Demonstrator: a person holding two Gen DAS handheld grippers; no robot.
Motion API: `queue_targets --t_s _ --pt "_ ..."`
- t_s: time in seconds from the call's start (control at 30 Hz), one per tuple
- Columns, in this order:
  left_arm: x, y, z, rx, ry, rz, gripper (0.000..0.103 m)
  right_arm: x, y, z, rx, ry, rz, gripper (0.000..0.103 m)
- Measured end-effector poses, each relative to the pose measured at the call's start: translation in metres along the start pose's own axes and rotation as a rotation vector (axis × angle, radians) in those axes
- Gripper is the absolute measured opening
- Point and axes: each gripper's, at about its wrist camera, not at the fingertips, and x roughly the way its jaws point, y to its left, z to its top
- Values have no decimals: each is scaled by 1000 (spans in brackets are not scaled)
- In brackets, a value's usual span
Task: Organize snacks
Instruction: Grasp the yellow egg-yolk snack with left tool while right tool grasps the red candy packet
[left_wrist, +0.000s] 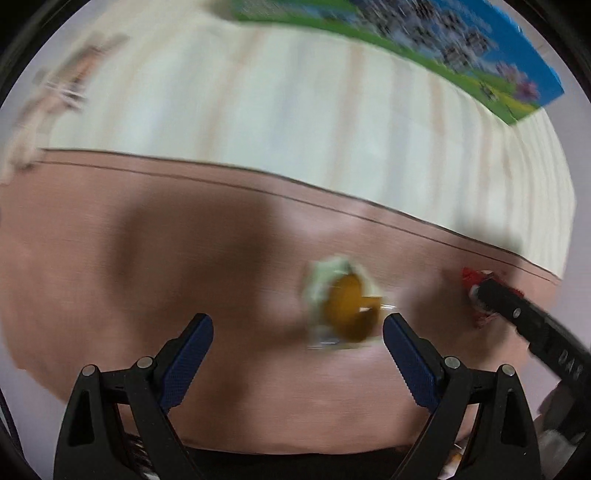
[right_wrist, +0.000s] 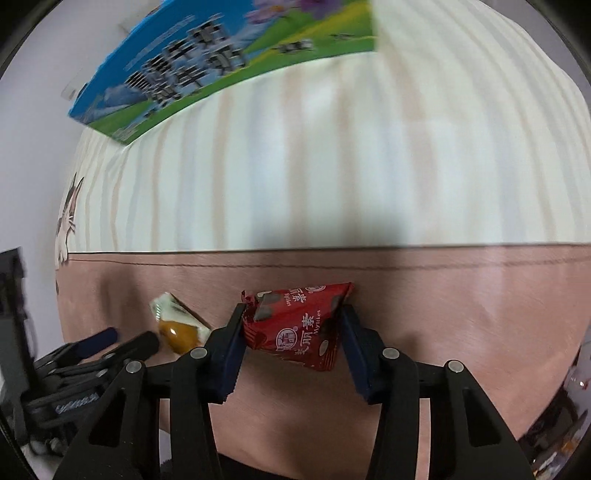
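A red triangular snack packet with white lettering lies on the pink band of the tablecloth. My right gripper stands over it, its blue pads pressed against the packet's left and right sides. In the left wrist view the same packet shows at the right, under a finger of the right gripper. A small clear-wrapped snack, yellow-brown with pale green, lies just ahead of my left gripper, closer to its right finger. The left jaws stand wide apart and touch nothing. That snack also appears left of the red packet.
A blue and green printed box stands at the back on the cream striped part of the cloth. A cat print marks the cloth's left edge. My left gripper sits low at the left in the right wrist view.
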Motion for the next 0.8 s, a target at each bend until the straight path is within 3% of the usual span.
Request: queue_targets --t_s 0.07,0.13,0.2,0.27,0.4,0.5,0.57,0.63,0.7,0.8 --pt "16 -10 4 0 33 -39 94 -2 -8 -2 13 0 -4 51" --pt "28 -14 6 -11 49 -43 84 -1 -13 -5 36 3 7 52" --pt "31 -17 5 -11 21 -12 66 2 -19 -6 58 3 13 59" --pt "29 -18 3 8 -8 20 56 4 -21 -8 80 3 27 63" --pt "23 -13 1 42 -25 76 56 6 -11 -7 98 12 47 76" --pt "22 3 -1 79 -49 168 56 13 -3 -4 105 18 40 79" --pt "22 10 -1 81 -51 185 56 19 2 -2 100 20 22 79" --pt "22 15 0 79 -54 194 56 22 5 -2 91 9 3 76" --pt "21 19 0 80 -56 197 56 26 12 -3 50 -8 -44 66" --pt "19 24 0 88 -64 206 56 26 22 -9 -6 -10 -47 62"
